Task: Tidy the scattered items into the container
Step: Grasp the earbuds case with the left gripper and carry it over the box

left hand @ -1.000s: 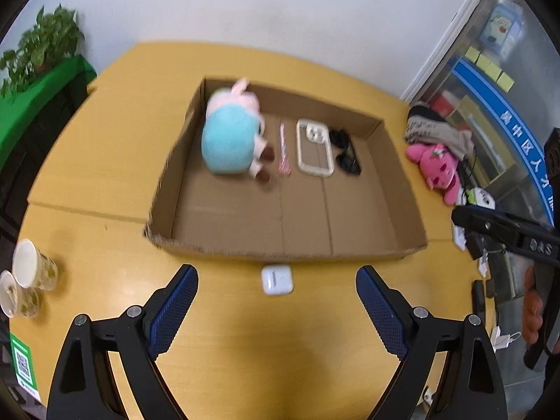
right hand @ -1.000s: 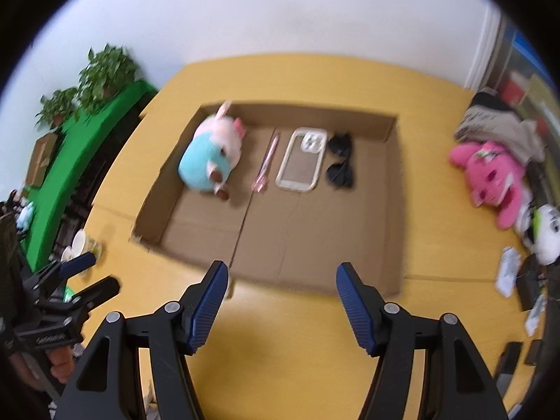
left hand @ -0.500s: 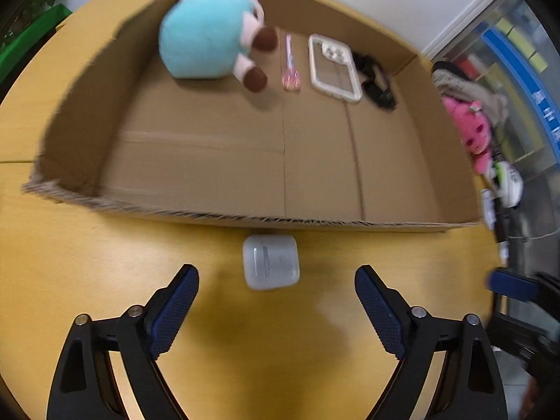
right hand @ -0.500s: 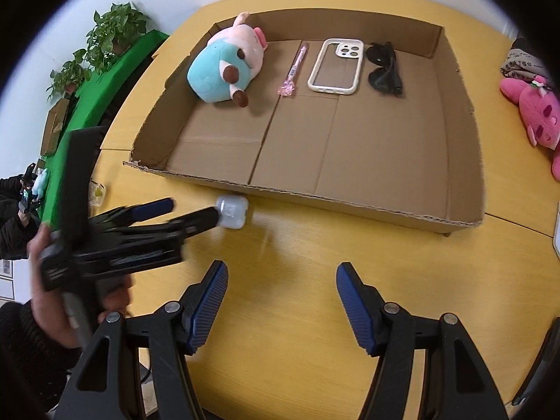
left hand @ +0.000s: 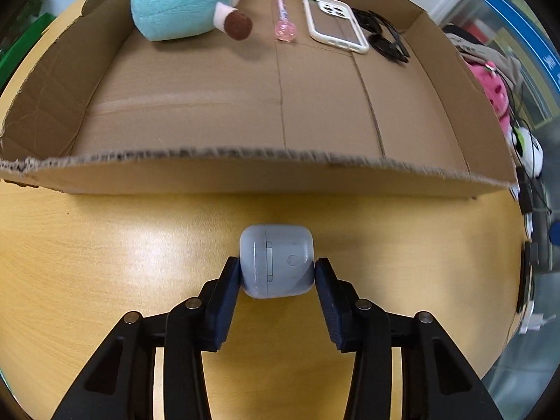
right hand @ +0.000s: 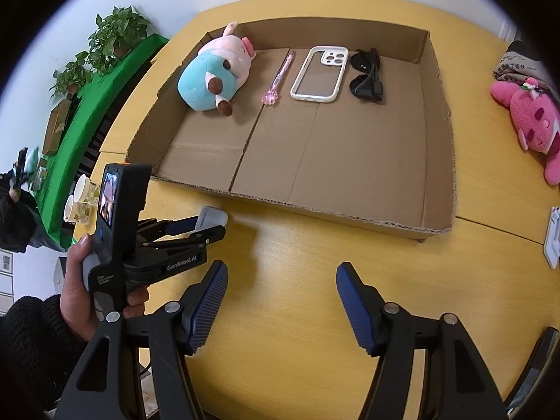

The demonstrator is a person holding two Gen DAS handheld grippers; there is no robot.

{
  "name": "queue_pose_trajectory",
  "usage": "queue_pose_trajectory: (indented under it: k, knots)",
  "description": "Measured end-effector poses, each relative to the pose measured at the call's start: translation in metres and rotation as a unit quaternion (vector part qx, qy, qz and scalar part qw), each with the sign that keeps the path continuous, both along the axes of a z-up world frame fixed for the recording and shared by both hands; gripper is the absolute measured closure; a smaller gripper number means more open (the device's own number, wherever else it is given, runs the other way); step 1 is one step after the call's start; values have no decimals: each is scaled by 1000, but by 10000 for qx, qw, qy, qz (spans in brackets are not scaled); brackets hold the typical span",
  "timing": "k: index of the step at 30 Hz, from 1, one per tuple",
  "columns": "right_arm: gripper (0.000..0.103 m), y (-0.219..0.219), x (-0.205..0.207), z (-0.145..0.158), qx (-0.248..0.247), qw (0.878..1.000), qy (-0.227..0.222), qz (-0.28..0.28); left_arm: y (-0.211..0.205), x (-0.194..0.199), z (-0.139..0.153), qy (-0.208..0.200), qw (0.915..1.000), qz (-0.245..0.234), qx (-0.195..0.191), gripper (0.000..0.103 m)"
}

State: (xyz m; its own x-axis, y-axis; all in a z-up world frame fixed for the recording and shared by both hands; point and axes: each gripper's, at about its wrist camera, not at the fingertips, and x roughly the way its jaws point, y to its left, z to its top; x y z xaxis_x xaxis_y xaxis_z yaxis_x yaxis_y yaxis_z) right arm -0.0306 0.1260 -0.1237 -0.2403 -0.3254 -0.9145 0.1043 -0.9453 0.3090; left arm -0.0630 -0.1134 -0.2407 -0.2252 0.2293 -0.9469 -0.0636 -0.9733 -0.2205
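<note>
The grey earbud case (left hand: 276,260) lies on the yellow worktop (left hand: 105,262) just before the cardboard box (left hand: 245,175). The left tongs (left hand: 278,273) have just been closing and now pinch its sides, probably to lift it over the low wall. The right tongs (right hand: 281,306) hang spread and empty. Potted plants (right hand: 115,40) stand by the white wall.

Your yellow worktop (right hand: 297,280) carries a cardboard tray (right hand: 439,133), a grey earbud case (left hand: 276,262) just before its near wall, a pink plush (right hand: 532,119) at right, and paper cups (right hand: 82,197) at left.
</note>
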Motion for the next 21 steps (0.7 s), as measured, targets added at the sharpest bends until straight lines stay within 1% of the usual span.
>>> queue_pose_trajectory:
  k: [5, 10, 14, 17, 21]
  knots:
    - [39, -7, 0, -8, -106, 9997, -66, 207, 0, 22, 2, 74, 9984, -559, 12, 56]
    - [39, -19, -1, -24, -311, 9982, -253, 453, 3, 42, 3, 168, 9932, -1155, 55, 56]
    - [39, -33, -2, -49, -467, 9956, -543, 605, -2, 49, 5, 202, 9904, -1338, 286, 57]
    - [39, -48, -4, -63, -524, 9932, -692, 780, -4, 55, 15, 379, 9864, -1576, 268, 57]
    - [39, -64, -9, -62, -822, 9900, -701, 909, -5, 62, 34, 590, 9808, -1831, 312, 57]
